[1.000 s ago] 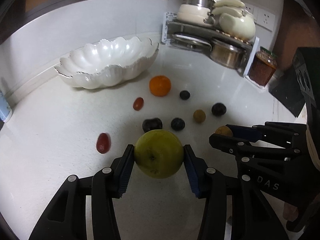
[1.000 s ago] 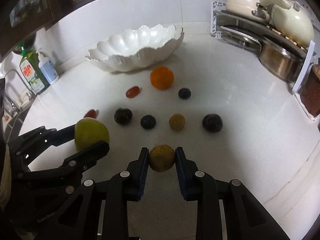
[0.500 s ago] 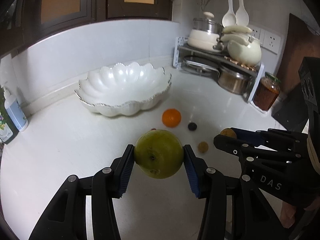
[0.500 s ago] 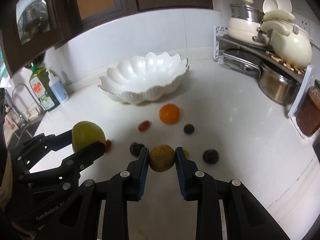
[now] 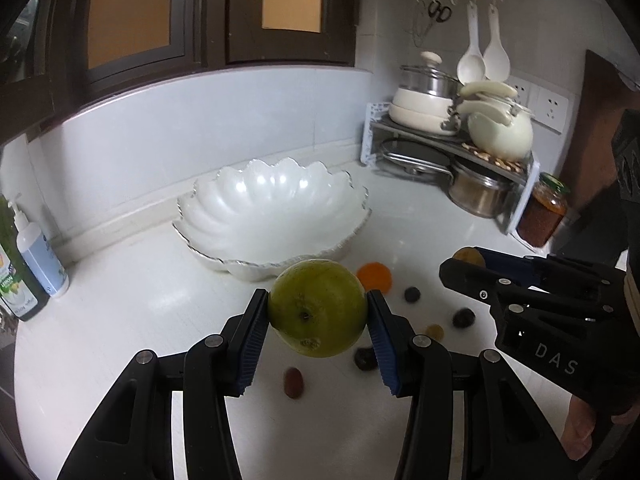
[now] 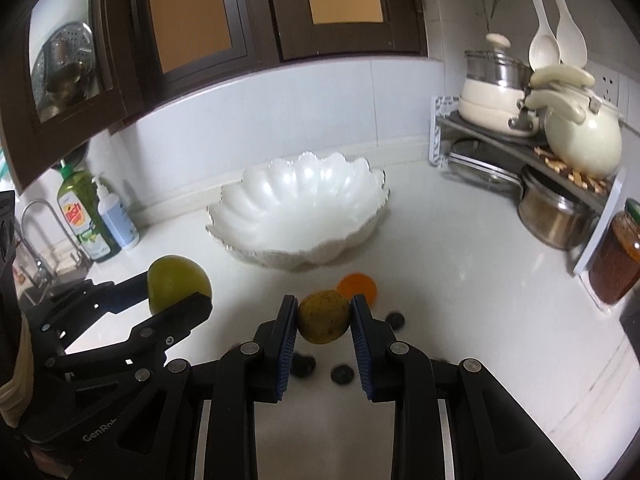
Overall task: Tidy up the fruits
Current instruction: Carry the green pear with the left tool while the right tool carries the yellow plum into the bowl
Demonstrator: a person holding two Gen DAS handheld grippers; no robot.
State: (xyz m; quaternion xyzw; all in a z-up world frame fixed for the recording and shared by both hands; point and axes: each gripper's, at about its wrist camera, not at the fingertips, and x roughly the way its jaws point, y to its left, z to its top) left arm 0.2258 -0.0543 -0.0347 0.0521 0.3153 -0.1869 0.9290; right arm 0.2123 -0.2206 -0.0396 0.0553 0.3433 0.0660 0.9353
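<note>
My left gripper (image 5: pixel 318 312) is shut on a large green apple (image 5: pixel 318 308) and holds it well above the counter. My right gripper (image 6: pixel 324 316) is shut on a small yellow-brown fruit (image 6: pixel 324 316), also held in the air. The white scalloped bowl (image 5: pixel 224 216) stands empty on the counter ahead of both; it also shows in the right wrist view (image 6: pixel 240 216). An orange (image 5: pixel 376 274), several small dark fruits (image 5: pixel 463 317) and a red fruit (image 5: pixel 293 382) lie on the counter below. The left gripper (image 6: pixel 180 300) shows at the left of the right wrist view.
A rack (image 5: pixel 460 140) with pots and a cream kettle stands at the back right, with a jar (image 5: pixel 542 216) beside it. Soap bottles (image 6: pixel 96 220) and a tap stand at the back left. Dark cabinets hang above the tiled wall.
Both grippers have risen from the counter with their fruits. The bowl now sits lower and closer to the middle of both views.
</note>
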